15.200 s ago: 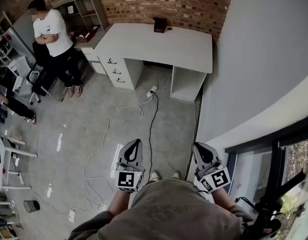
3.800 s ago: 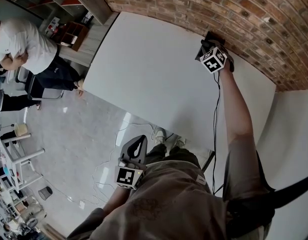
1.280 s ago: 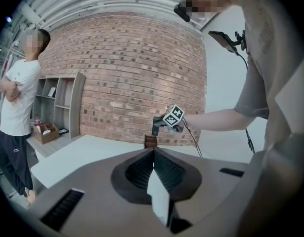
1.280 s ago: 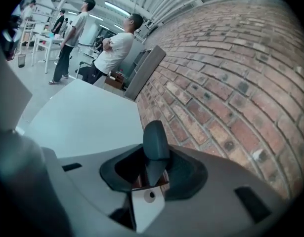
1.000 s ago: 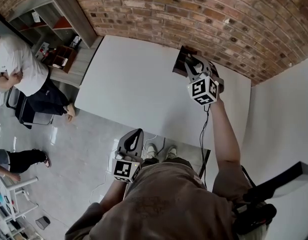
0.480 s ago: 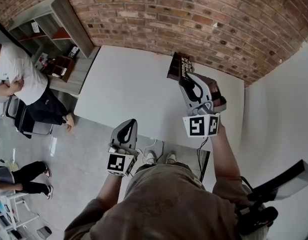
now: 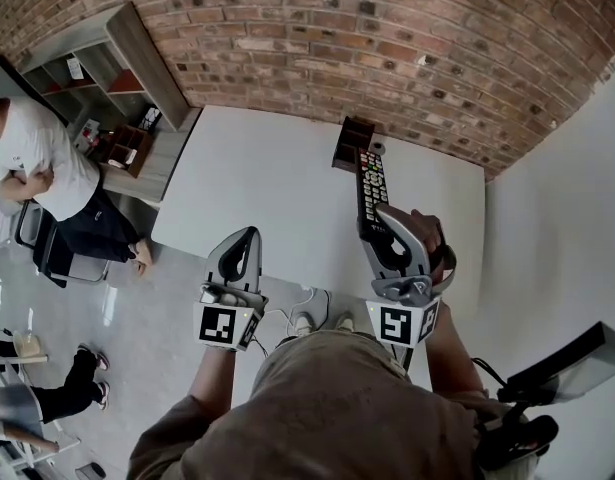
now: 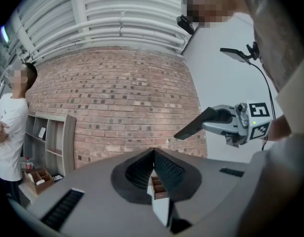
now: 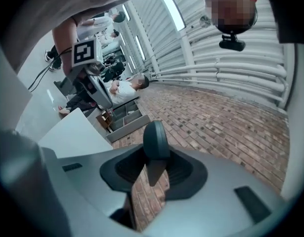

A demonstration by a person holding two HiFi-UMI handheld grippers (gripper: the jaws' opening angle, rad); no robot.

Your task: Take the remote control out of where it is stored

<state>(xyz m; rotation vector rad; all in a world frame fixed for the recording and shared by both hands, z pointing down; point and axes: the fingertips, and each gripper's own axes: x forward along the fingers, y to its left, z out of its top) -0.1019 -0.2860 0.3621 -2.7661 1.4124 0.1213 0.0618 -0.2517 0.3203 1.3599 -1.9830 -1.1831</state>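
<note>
Since a second ago, my right gripper [image 7: 379,226] has come back from the brick wall [image 7: 407,48] toward the lower middle of the head view, bringing the remote control [image 7: 372,183] with it. The remote was then down by the small brown holder [image 7: 349,140] near the top centre. Now its whole length shows, button side toward the head camera, lying lengthwise just right of centre, with the far end just beside the holder's right edge. The near end sits between the right gripper's jaws, which are closed narrowly onto it. In the right gripper view I see the dark end of the remote wedged between the two jaws.

My left gripper [image 7: 247,238] has also come up, from the lower left toward the centre left of the head view. It carries nothing, and in the left gripper view its tips meet, with only a slit behind them through which the holder shows.

The holder stands on the white desk [image 7: 257,178], at the back edge against the brick wall. At the upper left of the head view a wooden shelf unit [image 7: 127,63] stands beside the desk. A person [image 7: 32,168] in a white shirt stands on the grey floor [image 7: 137,318] at the left edge, arms folded.
</note>
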